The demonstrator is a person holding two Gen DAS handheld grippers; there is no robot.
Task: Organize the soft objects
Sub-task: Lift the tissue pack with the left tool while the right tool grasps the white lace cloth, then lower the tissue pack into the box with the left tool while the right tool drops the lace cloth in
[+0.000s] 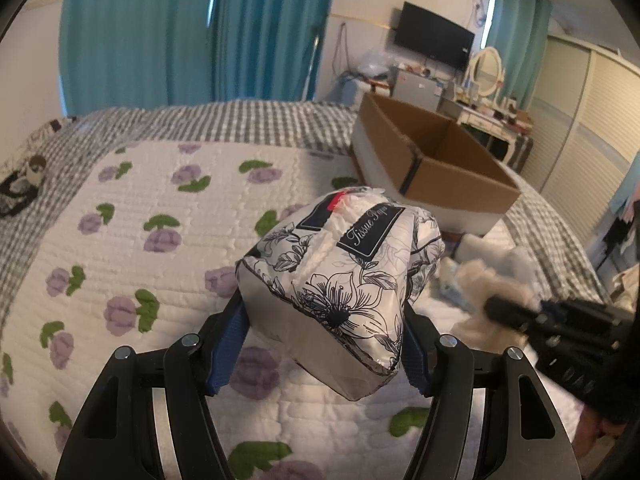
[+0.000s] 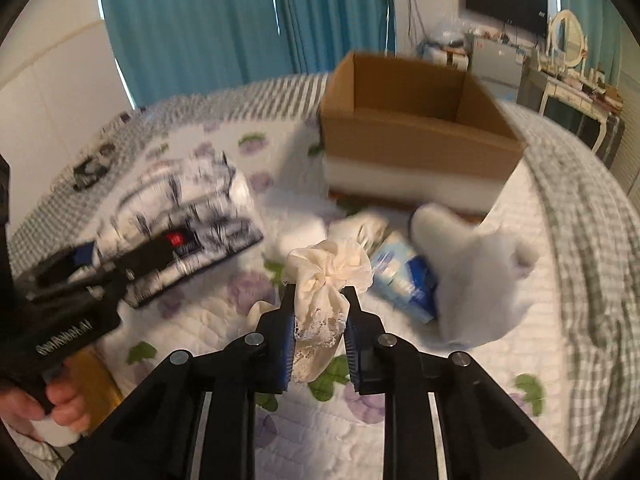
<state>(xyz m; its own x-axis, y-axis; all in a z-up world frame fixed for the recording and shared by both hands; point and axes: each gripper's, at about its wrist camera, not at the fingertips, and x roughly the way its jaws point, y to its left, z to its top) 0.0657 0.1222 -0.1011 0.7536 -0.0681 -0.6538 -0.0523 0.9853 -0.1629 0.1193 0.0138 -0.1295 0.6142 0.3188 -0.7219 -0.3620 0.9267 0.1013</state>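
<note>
My left gripper [image 1: 324,312] is shut on a floral tissue paper pack [image 1: 344,276] and holds it above the quilt. It shows blurred in the right wrist view [image 2: 188,216], with the left gripper [image 2: 76,284] on it. My right gripper [image 2: 318,300] is shut on a cream lace cloth [image 2: 324,280], lifted over the bed. The right gripper shows blurred in the left wrist view [image 1: 516,312] with the cream cloth [image 1: 480,280]. An open cardboard box [image 1: 432,160] stands at the far side of the bed, also in the right wrist view [image 2: 416,120].
A white plush toy [image 2: 480,268] and a blue-white packet [image 2: 404,276] lie on the flowered quilt [image 1: 140,220] in front of the box. A dresser with a mirror [image 1: 486,68] and a TV [image 1: 434,40] stand beyond the bed.
</note>
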